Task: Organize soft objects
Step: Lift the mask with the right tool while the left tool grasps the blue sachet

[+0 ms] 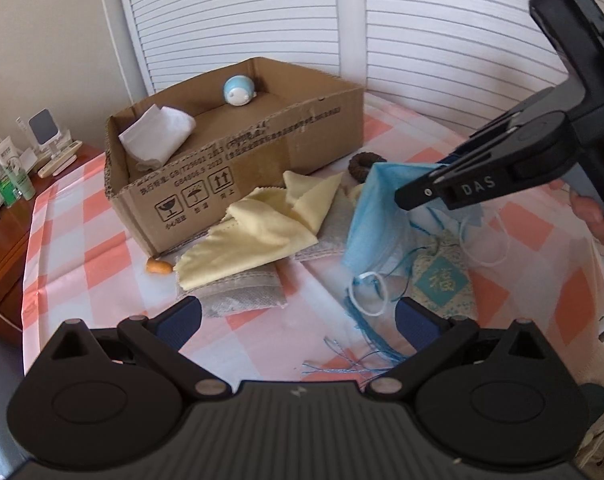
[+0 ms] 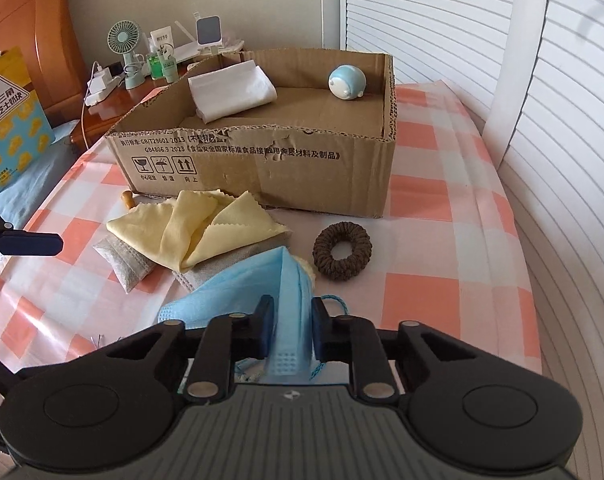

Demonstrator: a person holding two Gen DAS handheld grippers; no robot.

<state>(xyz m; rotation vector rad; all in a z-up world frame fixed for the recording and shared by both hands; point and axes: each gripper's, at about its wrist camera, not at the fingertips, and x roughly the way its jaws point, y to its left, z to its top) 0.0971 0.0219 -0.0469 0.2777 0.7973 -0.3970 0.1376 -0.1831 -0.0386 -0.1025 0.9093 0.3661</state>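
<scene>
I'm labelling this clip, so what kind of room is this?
Probably a bedroom at home: a wooden headboard, a nightstand holding a small fan and toiletries, and louvered closet doors behind the checkered table.

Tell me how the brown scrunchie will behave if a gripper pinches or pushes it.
The brown scrunchie looks like ruffled fabric, so it will probably squash under the fingers rather than resist. Lying flat on the checkered tablecloth, it seems unlikely to roll; a push would likely slide or bunch it. It looks light, so it may snag and drag along.
</scene>
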